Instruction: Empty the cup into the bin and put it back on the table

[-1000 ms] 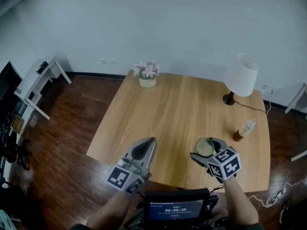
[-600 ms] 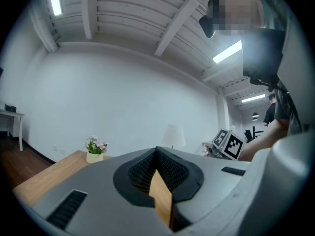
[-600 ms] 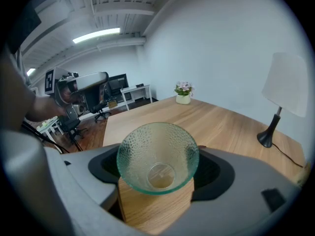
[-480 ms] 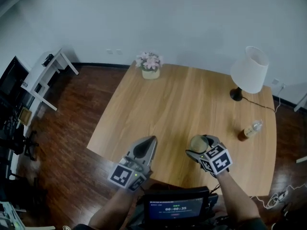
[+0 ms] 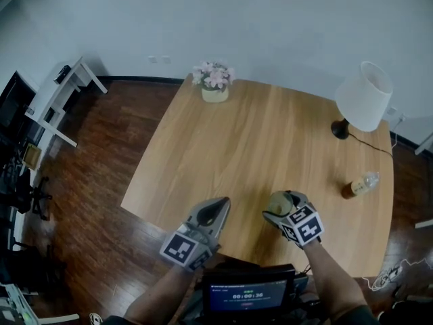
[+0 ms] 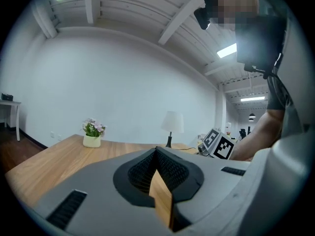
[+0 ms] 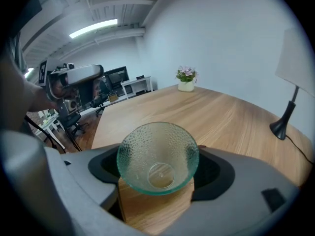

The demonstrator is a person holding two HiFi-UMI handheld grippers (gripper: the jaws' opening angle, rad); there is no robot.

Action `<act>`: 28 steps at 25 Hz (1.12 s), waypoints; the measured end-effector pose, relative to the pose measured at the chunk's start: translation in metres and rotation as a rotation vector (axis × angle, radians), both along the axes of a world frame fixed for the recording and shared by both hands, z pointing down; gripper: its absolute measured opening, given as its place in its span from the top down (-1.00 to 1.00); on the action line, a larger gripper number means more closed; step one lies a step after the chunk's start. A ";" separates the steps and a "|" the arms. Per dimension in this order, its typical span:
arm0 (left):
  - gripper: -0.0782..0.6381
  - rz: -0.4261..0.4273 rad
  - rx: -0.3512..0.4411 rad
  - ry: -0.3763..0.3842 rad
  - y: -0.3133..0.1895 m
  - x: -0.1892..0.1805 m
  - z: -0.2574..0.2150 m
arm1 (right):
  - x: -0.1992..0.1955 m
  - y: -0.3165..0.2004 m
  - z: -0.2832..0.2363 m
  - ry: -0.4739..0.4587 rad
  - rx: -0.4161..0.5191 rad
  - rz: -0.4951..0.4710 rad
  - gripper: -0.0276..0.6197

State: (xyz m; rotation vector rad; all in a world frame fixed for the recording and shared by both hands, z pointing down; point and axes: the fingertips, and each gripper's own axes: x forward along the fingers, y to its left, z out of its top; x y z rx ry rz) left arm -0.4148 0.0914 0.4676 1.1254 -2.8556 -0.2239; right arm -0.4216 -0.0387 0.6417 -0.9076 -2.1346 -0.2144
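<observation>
Step in hand, by judgement: the return of the cup (image 7: 157, 157) to the table (image 5: 257, 137). The glass looks empty and no bin is in view. The right gripper (image 5: 283, 206) holds the cup at the lower centre of the head view, above the table's near edge, mouth tilted toward the camera. Its jaws stand wide, clamped on the cup's sides. The next move calls for righting the cup, lowering it until the base sits flat, then releasing. The left gripper (image 5: 216, 210), just left of it, has its jaws drawn together on nothing.
</observation>
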 end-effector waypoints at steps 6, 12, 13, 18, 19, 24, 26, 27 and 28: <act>0.80 0.008 -0.015 0.023 0.002 -0.005 0.018 | 0.003 0.002 0.023 0.007 0.021 -0.004 -0.33; 0.80 0.034 -0.025 0.056 -0.005 -0.007 0.031 | 0.003 0.003 0.028 -0.032 0.021 -0.004 -0.33; 0.80 0.030 -0.023 0.062 -0.005 -0.007 0.033 | 0.004 0.003 0.028 -0.040 0.025 -0.011 -0.33; 0.80 0.032 -0.018 0.071 -0.008 -0.005 0.035 | 0.006 0.003 0.029 -0.045 0.026 -0.021 -0.34; 0.80 0.032 -0.018 0.072 -0.008 -0.004 0.035 | 0.006 0.003 0.029 -0.047 0.030 -0.022 -0.34; 0.80 0.024 -0.018 0.068 -0.006 0.000 0.033 | 0.006 0.004 0.029 -0.052 0.041 -0.038 -0.36; 0.80 0.023 -0.014 0.063 -0.007 0.002 0.029 | 0.003 0.003 0.031 -0.061 0.033 -0.032 -0.38; 0.80 0.023 -0.012 0.060 -0.008 0.004 0.027 | 0.002 0.003 0.030 -0.068 0.026 -0.028 -0.50; 0.80 0.025 -0.010 0.060 -0.008 0.006 0.024 | 0.002 0.004 0.028 -0.076 0.017 -0.024 -0.54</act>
